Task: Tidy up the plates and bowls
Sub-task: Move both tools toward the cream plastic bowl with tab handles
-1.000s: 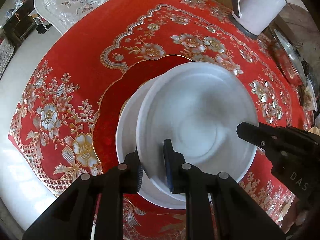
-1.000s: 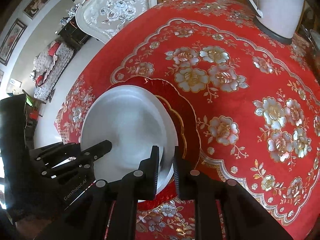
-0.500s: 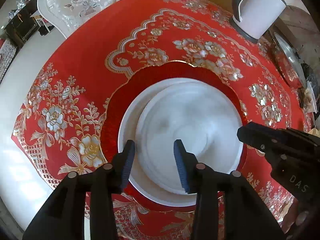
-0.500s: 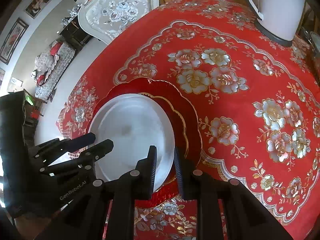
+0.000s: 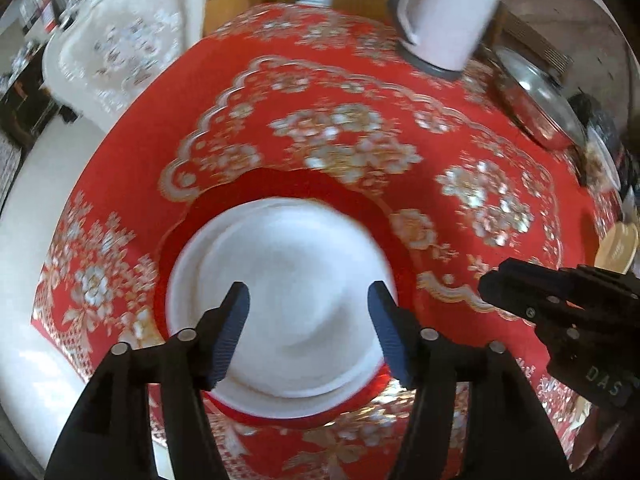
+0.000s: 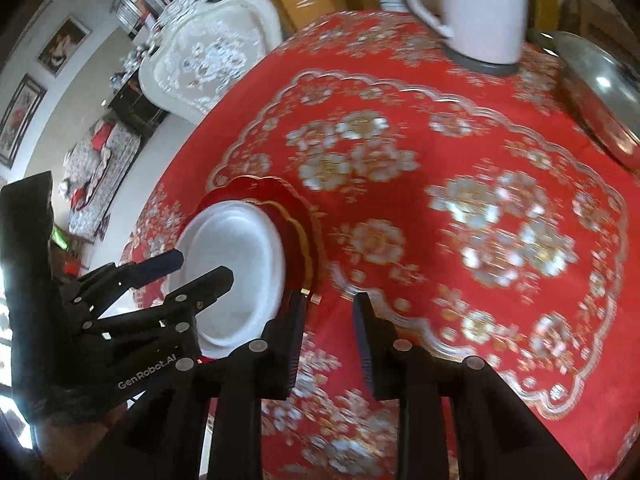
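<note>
Since both grippers hang empty, jaws apart — left gripper (image 5: pixel 308 332) above white plates (image 5: pixel 280 300), right gripper (image 6: pixel 328 332) just right of stack on red scalloped plate (image 5: pixel 400 240), near table edge — careless nudge risks sliding stack off tablecloth (image 6: pixel 460 200).

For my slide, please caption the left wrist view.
Open left gripper above stacked white plates on a red plate.
</note>
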Demonstrator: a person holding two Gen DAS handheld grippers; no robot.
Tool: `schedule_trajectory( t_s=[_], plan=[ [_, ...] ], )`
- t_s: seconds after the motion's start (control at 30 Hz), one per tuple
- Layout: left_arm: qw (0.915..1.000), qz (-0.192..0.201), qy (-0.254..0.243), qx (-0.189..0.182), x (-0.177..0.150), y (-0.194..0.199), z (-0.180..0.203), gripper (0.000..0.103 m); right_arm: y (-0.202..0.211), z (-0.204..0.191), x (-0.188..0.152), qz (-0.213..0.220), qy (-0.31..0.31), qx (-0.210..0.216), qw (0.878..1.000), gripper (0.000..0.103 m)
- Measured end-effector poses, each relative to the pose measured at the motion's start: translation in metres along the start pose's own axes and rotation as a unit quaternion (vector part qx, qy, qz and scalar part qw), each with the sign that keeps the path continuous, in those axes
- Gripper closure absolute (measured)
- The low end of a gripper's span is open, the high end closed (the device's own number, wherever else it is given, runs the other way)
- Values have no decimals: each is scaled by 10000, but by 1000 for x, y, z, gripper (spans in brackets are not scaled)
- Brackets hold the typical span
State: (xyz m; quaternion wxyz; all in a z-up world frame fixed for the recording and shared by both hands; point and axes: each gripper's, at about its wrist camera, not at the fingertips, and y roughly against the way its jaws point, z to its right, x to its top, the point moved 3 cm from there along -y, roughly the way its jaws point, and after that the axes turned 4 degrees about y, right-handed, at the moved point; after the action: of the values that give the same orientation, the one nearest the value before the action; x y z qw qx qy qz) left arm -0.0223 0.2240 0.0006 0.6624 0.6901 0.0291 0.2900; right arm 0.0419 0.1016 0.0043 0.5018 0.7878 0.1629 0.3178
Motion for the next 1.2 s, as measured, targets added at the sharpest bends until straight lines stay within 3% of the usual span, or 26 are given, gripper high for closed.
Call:
schedule_trajectory(
  t_s=[0.2,0.47,0.6,0.7,0.83,1.03,1.2],
  plan=[
    [9980,55,-611,-168,2,1,60,41,32,59,-27,182,-567,-242,9979,71],
    [9891,10,-1381,-501,-1,4,156,41,80,143,-78,503,-1544,-574,9850,71],
    [9822,41,-1741,-697,-3,12,205,41,114,181,-107,893,-2060,-756,9715,71],
    [9767,32,-1976,-835,-5,16,241,41,150,220,-132,1279,-2506,-1110,9532,71],
    [9726,0,-2135,-920,-7,18,266,41,183,269,-150,1436,-2942,-1745,9286,63],
    [9717,-64,-2190,-880,-8,14,282,41,205,341,-161,1451,-3418,-2354,8982,63],
    [9752,-127,-2065,-782,-2,7,279,41,180,387,-143,1142,-3348,-2387,9044,63]
  ],
)
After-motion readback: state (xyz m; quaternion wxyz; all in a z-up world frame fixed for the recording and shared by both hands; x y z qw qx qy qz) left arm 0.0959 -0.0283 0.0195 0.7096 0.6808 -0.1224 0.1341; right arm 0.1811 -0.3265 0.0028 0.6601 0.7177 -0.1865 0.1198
